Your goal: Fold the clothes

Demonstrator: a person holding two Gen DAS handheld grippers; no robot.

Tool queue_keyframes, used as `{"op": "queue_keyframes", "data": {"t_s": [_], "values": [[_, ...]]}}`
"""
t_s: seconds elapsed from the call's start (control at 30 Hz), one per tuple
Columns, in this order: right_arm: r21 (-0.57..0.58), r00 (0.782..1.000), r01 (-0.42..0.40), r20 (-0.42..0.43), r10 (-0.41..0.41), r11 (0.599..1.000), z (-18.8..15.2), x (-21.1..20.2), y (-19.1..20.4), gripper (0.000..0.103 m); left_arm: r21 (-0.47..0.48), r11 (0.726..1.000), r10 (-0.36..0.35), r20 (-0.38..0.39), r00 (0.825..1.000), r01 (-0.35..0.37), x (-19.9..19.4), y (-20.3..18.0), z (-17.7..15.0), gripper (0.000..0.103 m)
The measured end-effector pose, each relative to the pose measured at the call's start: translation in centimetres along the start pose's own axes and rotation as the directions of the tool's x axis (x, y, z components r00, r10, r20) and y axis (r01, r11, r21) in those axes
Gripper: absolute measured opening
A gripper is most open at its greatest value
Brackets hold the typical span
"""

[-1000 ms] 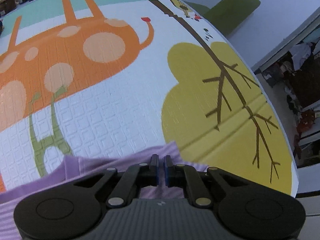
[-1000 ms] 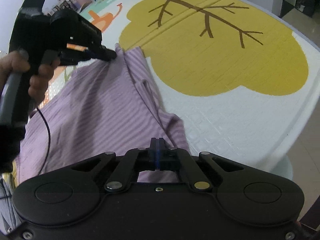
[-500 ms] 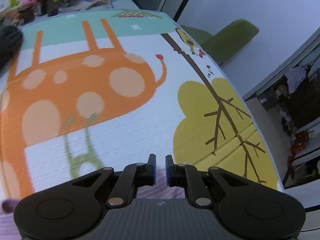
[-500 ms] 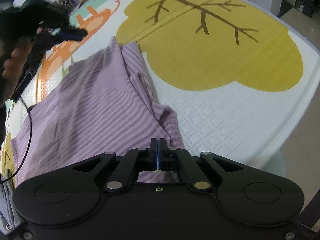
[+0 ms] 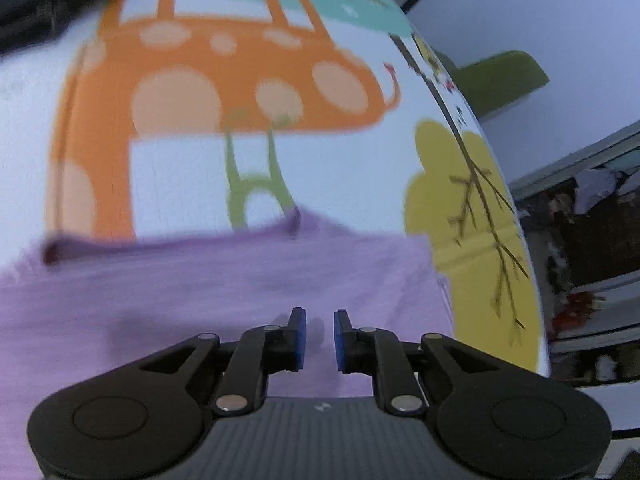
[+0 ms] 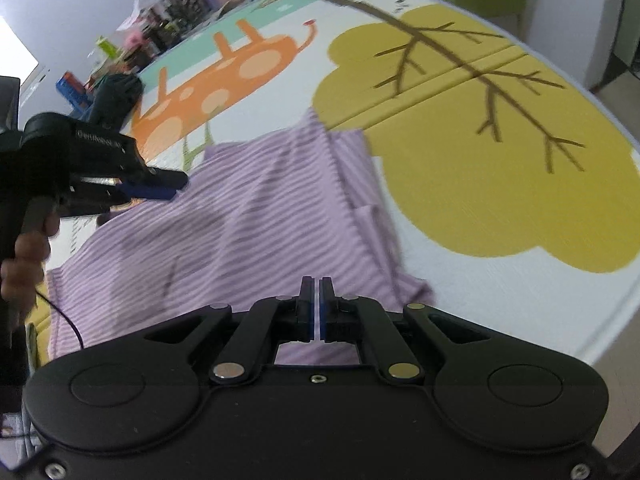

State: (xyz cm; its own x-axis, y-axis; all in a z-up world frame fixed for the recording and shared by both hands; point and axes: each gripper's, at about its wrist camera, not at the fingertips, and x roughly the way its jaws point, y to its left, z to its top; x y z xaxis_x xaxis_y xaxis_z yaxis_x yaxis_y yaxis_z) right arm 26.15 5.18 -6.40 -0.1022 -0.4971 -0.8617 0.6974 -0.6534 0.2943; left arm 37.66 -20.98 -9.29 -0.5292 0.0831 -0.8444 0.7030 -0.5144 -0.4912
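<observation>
A purple striped garment (image 6: 260,232) lies spread on the cartoon play mat (image 6: 500,184), its far corner up by the yellow tree. My left gripper (image 5: 320,336) hovers over the blurred garment (image 5: 208,296). Its jaws are opening, and a narrow gap with nothing in it shows between the blue pads. In the right wrist view a hand (image 6: 24,264) holds that left gripper (image 6: 176,184) above the garment's left side. My right gripper (image 6: 319,308) is shut over the garment's near edge. No cloth shows in the thin slit between its pads.
A dark bundle (image 6: 116,92) sits at the mat's far left, with cluttered shelves (image 6: 168,36) behind it. A green chair (image 5: 500,80) stands beyond the mat. The mat's rounded edge (image 6: 600,340) drops off at the right. A thin black cable (image 6: 64,316) hangs from the left hand.
The left gripper let go of the garment's far corner, drew back to the left over the cloth, and its jaws parted. The garment has settled flatter. The right gripper stayed shut and lifted slightly.
</observation>
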Motion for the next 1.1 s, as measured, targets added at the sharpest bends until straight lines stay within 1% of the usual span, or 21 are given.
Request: {"op": "queue_keyframes", "data": {"t_s": [0.1, 0.17, 0.3, 0.37, 0.43, 0.53, 0.6, 0.63, 0.67, 0.7, 0.73, 0.77, 0.8, 0.83, 0.9, 0.97, 1.0, 1.1], "values": [[-0.011, 1.0, 0.007, -0.022, -0.007, 1.0, 0.2, 1.4, 0.8, 0.003, -0.012, 0.999, -0.045, -0.038, 0.998, 0.044, 1.2, -0.6, -1.6, 0.018], [-0.008, 0.999, 0.014, -0.032, -0.014, 1.0, 0.2, 2.1, 1.1, 0.003, -0.018, 0.999, -0.048, -0.058, 0.997, 0.047, 2.2, -1.0, -2.6, 0.018], [-0.007, 0.999, 0.042, -0.034, -0.043, 0.999, 0.2, 2.9, 0.9, 0.003, -0.022, 1.0, -0.01, -0.037, 0.999, 0.009, 3.0, -1.2, -3.6, 0.016], [0.002, 0.998, 0.055, -0.035, -0.055, 0.998, 0.1, 3.2, 0.4, 0.003, -0.031, 0.999, 0.031, -0.01, 0.999, -0.032, 2.9, -1.0, -3.5, 0.015], [0.014, 0.997, 0.063, -0.035, -0.062, 0.998, 0.0, 3.3, -0.1, 0.002, -0.045, 0.997, 0.064, 0.012, 0.998, -0.063, 2.7, -0.7, -3.3, 0.01], [0.009, 0.997, 0.072, -0.024, -0.072, 0.997, -0.4, 3.3, -0.4, 0.0, -0.055, 0.991, 0.125, 0.06, 0.99, -0.122, 2.2, 0.0, -2.7, 0.007], [-0.001, 0.997, 0.08, -0.016, -0.08, 0.997, -0.6, 3.3, -0.4, 0.0, -0.068, 0.989, 0.133, 0.074, 0.988, -0.128, 1.9, 1.0, -2.1, 0.004], [-0.006, 0.997, 0.082, -0.014, -0.082, 0.997, -0.6, 3.2, -0.4, 0.0, -0.082, 0.989, 0.125, 0.075, 0.989, -0.119, 1.7, 1.5, -1.9, 0.003], [-0.011, 0.996, 0.085, -0.012, -0.085, 0.996, -0.6, 3.2, -0.3, 0.0, -0.088, 0.988, 0.138, 0.085, 0.987, -0.13, 1.4, 1.9, -1.7, 0.003], [-0.019, 0.996, 0.087, -0.011, -0.087, 0.996, -0.7, 3.2, -0.3, 0.0, -0.087, 0.983, 0.169, 0.104, 0.98, -0.161, 1.1, 2.1, -1.6, 0.003], [-0.025, 0.996, 0.09, -0.01, -0.09, 0.996, -0.7, 3.2, -0.3, 0.0, -0.08, 0.975, 0.214, 0.123, 0.969, -0.205, 0.8, 2.3, -1.5, 0.005], [-0.029, 0.996, 0.091, -0.01, -0.091, 0.995, -0.7, 3.2, -0.2, 0.0, -0.068, 0.963, 0.27, 0.143, 0.952, -0.262, 0.6, 2.5, -1.3, 0.008], [-0.033, 0.996, 0.092, -0.01, -0.092, 0.995, -0.7, 3.2, -0.2, 0.0, -0.057, 0.946, 0.324, 0.163, 0.932, -0.319, 0.3, 2.6, -1.1, 0.007], [-0.034, 0.996, 0.091, -0.01, -0.092, 0.995, -0.7, 3.2, -0.3, 0.0, -0.057, 0.938, 0.345, 0.174, 0.922, -0.341, 0.0, 3.2, -0.9, 0.006], [-0.037, 0.996, 0.092, -0.01, -0.092, 0.995, -0.7, 3.2, -0.3, 0.0, -0.102, 0.947, 0.318, 0.172, 0.932, -0.305, -0.7, 4.8, -0.4, 0.006], [-0.04, 0.996, 0.094, -0.009, -0.094, 0.995, -0.7, 3.2, -0.2, 0.0, -0.152, 0.942, 0.323, 0.181, 0.929, -0.298, -1.7, 6.2, 0.1, 0.006], [-0.041, 0.995, 0.095, -0.008, -0.095, 0.995, -0.7, 3.2, -0.1, 0.0, -0.168, 0.939, 0.329, 0.192, 0.925, -0.3, -2.3, 6.8, 0.4, 0.006], [-0.056, 0.995, 0.102, -0.009, -0.102, 0.993, -0.7, 3.3, 0.0, 0.0, -0.209, 0.917, 0.383, 0.228, 0.895, -0.339, -4.2, 8.1, 0.8, 0.009]]}}
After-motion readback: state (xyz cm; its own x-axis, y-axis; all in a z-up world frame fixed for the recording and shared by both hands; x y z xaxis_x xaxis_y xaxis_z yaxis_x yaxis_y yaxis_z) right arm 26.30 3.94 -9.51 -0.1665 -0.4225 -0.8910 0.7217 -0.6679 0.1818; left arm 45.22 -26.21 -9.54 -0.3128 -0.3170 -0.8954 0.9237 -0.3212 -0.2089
